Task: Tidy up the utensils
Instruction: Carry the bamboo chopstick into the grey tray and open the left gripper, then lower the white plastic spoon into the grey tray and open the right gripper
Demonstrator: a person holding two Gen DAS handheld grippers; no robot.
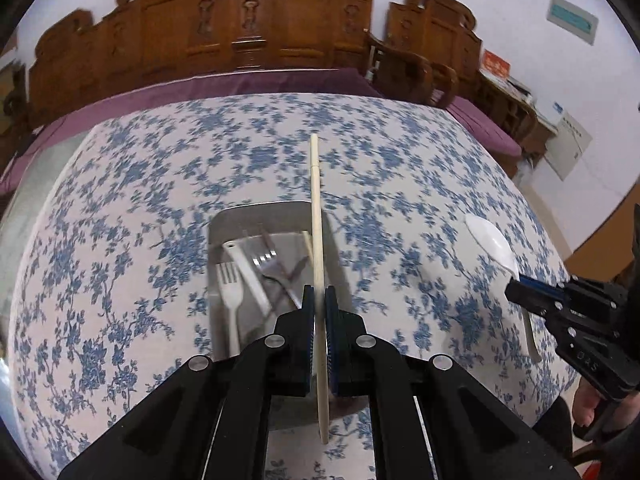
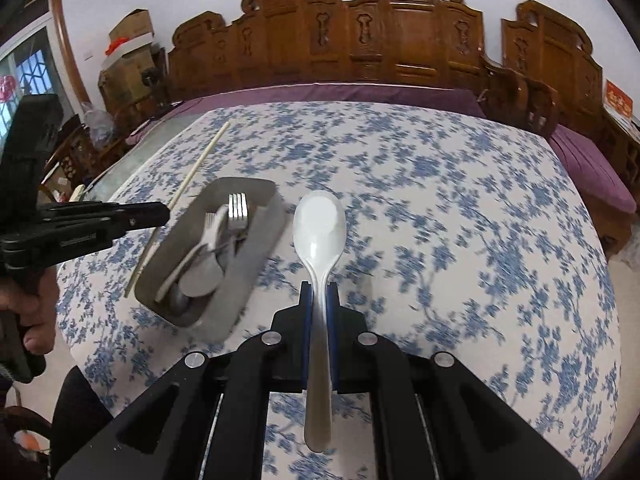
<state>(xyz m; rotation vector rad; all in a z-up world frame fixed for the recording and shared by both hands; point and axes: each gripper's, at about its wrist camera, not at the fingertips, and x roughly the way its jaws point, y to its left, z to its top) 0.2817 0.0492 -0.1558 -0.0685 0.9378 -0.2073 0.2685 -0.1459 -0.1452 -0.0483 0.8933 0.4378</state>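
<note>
My left gripper (image 1: 319, 300) is shut on a pale wooden chopstick (image 1: 316, 208) and holds it above the right side of the grey metal tray (image 1: 256, 216). The tray holds a white plastic fork (image 1: 230, 292), a metal fork (image 1: 269, 260), a white utensil handle and another chopstick. My right gripper (image 2: 319, 292) is shut on a white spoon (image 2: 319, 224), held above the tablecloth to the right of the tray (image 2: 260, 240). The right gripper also shows in the left wrist view (image 1: 516, 290), and the left gripper in the right wrist view (image 2: 162, 213).
The table wears a white cloth with blue flowers (image 1: 400, 168). A carved wooden bench with purple cushions (image 2: 360, 92) runs behind the table. Cardboard boxes (image 2: 128, 52) stand at the back left.
</note>
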